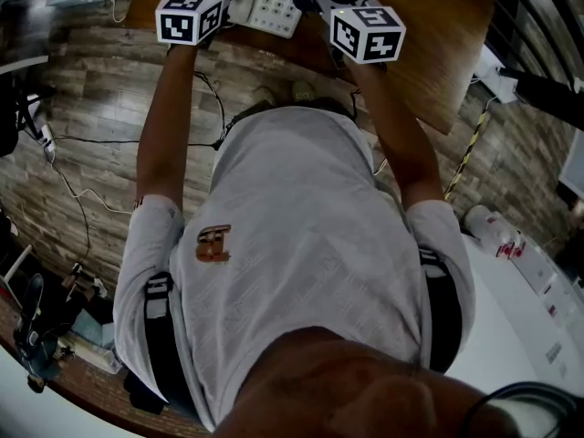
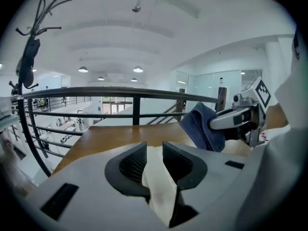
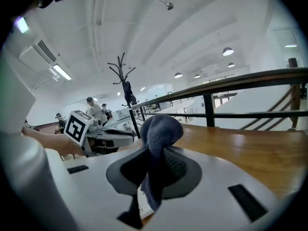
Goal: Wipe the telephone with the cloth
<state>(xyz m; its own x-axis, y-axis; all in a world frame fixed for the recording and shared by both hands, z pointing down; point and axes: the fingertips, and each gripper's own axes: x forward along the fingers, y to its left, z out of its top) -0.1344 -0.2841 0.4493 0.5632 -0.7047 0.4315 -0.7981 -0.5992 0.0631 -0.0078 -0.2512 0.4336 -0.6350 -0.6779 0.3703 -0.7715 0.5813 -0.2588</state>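
The table [image 1: 438, 35] lay at twelve o'clock, with the telephone [image 1: 272, 0] on it between the two tools. The left gripper [image 2: 154, 152] had its jaws nearly together on a pale part, which I judged to be the telephone's edge, steadying it. The right gripper [image 3: 150, 159] was clamped tight on the cloth [image 3: 161, 129], which bunched above the jaws. Best to press that bunch flat and stroke across the keys while the left held firm. No container showed.

Wooden table [image 2: 110, 136] by black railing [image 2: 134, 93] under white ceiling [image 2: 144, 32].

Tabletop [image 2: 110, 134] lies open beyond the telephone [image 1: 274, 3] (railing [image 2: 136, 94] bars the far side).
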